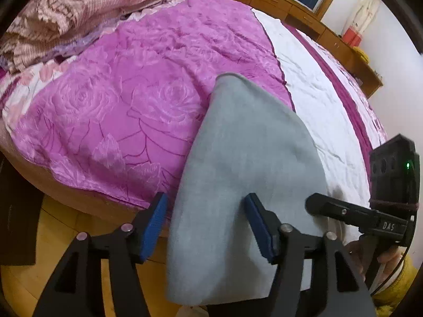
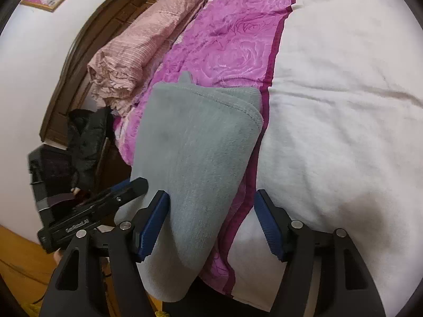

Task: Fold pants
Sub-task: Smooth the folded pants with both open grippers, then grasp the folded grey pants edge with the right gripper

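Bed (image 1: 312, 100) fills both views, covered by a magenta rose-print quilt (image 1: 127, 100) beside a white sheet (image 2: 343, 105); far edges cut off by the fisheye rim. Crumpled pink bedding (image 1: 79, 8) sits at the head end, its far side out of frame. Grey fleece pants (image 1: 238, 185) lie folded on the near edge of the bed, over the quilt-to-sheet boundary, near end hanging past the edge toward the cameras; waistband and leg ends hard to make out, only 1 stitched hem (image 2: 227, 103) and a folded-over corner show in the right view. Wooden cabinets (image 1: 304, 8) and a window run behind the bed, blurred. Dark cloth (image 2: 87, 137) by the headboard, unclear what it is. Left gripper (image 1: 206, 227) jaws spread wide, pants between the 2 blue pads, no pinch visible. Right gripper (image 2: 214, 222) jaws also apart, left pad touching or just beside the pants edge, cannot tell which. Each view shows the other gripper only partly, at its side edge. Bottom hem hidden behind gripper bodies.
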`<state>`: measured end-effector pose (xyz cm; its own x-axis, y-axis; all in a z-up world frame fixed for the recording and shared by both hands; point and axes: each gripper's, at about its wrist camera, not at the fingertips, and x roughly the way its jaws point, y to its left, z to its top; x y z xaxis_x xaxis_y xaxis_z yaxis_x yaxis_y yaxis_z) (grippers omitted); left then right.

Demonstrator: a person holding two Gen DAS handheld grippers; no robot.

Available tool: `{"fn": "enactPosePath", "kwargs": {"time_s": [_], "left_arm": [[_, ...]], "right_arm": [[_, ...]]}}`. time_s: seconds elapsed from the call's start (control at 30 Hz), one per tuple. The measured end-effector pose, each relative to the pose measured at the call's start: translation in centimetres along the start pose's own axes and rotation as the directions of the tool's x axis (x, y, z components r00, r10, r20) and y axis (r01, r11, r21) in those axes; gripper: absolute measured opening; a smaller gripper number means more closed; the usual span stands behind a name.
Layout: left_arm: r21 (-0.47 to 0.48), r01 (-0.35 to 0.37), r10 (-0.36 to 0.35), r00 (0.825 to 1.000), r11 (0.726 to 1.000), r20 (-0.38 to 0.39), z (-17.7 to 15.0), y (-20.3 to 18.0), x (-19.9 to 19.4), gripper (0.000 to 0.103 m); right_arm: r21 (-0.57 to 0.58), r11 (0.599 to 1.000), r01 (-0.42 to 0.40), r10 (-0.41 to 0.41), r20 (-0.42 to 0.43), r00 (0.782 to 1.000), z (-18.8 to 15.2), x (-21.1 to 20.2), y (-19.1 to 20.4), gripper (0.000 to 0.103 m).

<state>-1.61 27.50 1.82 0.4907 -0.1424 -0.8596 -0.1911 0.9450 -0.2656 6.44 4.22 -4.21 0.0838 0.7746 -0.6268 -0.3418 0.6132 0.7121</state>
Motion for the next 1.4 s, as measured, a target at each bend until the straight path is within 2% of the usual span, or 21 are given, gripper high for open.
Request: {"fn": "enactPosePath", "kwargs": {"time_s": [0.1, 0.17, 0.27, 0.37, 0.5, 0.53, 0.57, 0.67, 0.77, 0.9, 1.13, 1.3, 1.4], "left_arm": [[-0.048, 0.052, -0.053, 0.998, 0.997, -0.016, 0.0, 0.8, 0.4, 0.066], [-0.083, 0.094, -0.096, 0.995, 0.992, -0.028, -0.2, 1.3, 0.7, 0.066], [-0.072, 0.136, -0.139, 0.990, 0.988, -0.037, -0.4, 0.9, 0.7, 0.059], [-0.036, 0.135, -0.136, 0.990, 0.990, -0.034, -0.4, 0.3, 0.8, 0.059], [-0.075, 0.176, -0.179, 0.983, 0.981, -0.038, -0.1, 0.8, 1.5, 0.060], [-0.085, 0.185, -0.188, 0.982, 0.979, -0.036, -0.1, 0.9, 1.6, 0.060], [-0.093, 0.191, -0.194, 0.981, 0.977, -0.029, -0.1, 0.8, 1.5, 0.058], [-0.075, 0.174, -0.174, 0.985, 0.982, -0.003, -0.4, 0.3, 0.9, 0.053], [-0.082, 0.173, -0.172, 0.985, 0.981, 0.020, -0.8, 0.2, 0.0, 0.049], [-0.084, 0.161, -0.158, 0.986, 0.983, 0.047, -1.2, -0.3, -1.2, 0.047], [-0.093, 0.191, -0.181, 0.978, 0.977, 0.104, -1.9, -1.5, -4.2, 0.045], [-0.057, 0.170, -0.162, 0.978, 0.984, 0.129, -1.9, -3.2, -5.5, 0.045], [-0.044, 0.184, -0.176, 0.975, 0.982, 0.138, -2.0, -4.2, -6.2, 0.044]], "right_arm": [[0.083, 0.995, -0.049, 0.047, 0.027, 0.999, -0.1, -0.3, -0.9, 0.061], [0.106, 0.993, -0.050, 0.048, 0.022, 0.999, 0.0, -0.3, -0.9, 0.061], [0.093, 0.995, -0.025, 0.024, 0.003, 1.000, 0.1, -0.4, 0.1, 0.061], [0.069, 0.994, -0.088, 0.090, -0.026, 0.996, 0.1, 0.4, 0.9, 0.063], [0.022, 0.998, -0.055, 0.055, -0.016, 0.998, 0.3, 1.4, 1.4, 0.063], [0.012, 0.999, -0.048, 0.048, -0.007, 0.999, 0.6, 1.7, 1.4, 0.060], [0.013, 0.999, -0.041, 0.041, -0.003, 0.999, 0.7, 1.8, 1.5, 0.052], [0.031, 0.997, -0.067, 0.067, 0.001, 0.998, 0.7, 1.3, 1.3, 0.035], [0.036, 0.994, -0.100, 0.100, 0.011, 0.995, 0.7, 0.4, 1.3, 0.028], [0.024, 0.992, -0.121, 0.121, 0.023, 0.992, 0.8, -0.5, 2.1, 0.027], [0.015, 0.982, -0.186, 0.185, 0.041, 0.982, 1.1, -2.9, 2.9, 0.025], [-0.013, 0.981, -0.193, 0.194, 0.048, 0.980, 0.9, -4.4, 3.5, 0.025], [-0.029, 0.982, -0.187, 0.188, 0.046, 0.981, 0.8, -5.3, 3.8, 0.025]]}}
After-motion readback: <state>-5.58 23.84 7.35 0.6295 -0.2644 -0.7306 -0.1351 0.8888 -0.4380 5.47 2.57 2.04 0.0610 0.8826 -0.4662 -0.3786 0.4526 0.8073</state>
